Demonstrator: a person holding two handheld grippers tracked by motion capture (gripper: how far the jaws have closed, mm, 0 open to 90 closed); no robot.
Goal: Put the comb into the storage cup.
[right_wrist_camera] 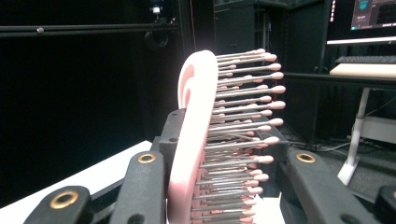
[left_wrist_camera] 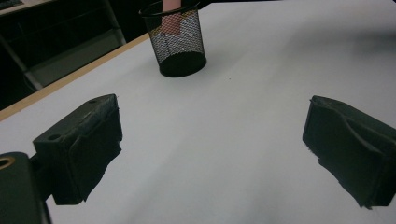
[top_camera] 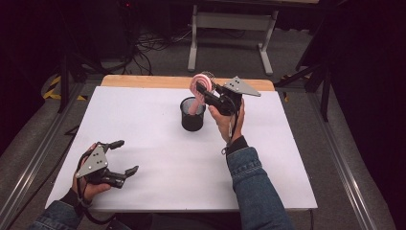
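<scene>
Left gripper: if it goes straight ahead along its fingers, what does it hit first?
Probably the black mesh pen cup, up the white table from the open left gripper. The cup sits left of centre, so a dead-straight path might just pass it.

The white table (top_camera: 153,124) is lit brightly from above, while the surroundings are left dark and soft shadows are cast.

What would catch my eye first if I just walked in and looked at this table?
Probably the pink hairbrush with pink-tipped metal bristles, clamped in the right gripper and held over the black wire-mesh cup near the far middle of the white table; its handle end dips into the cup. Next, the left gripper at the near left corner, jaws wide apart and holding nothing.
</scene>
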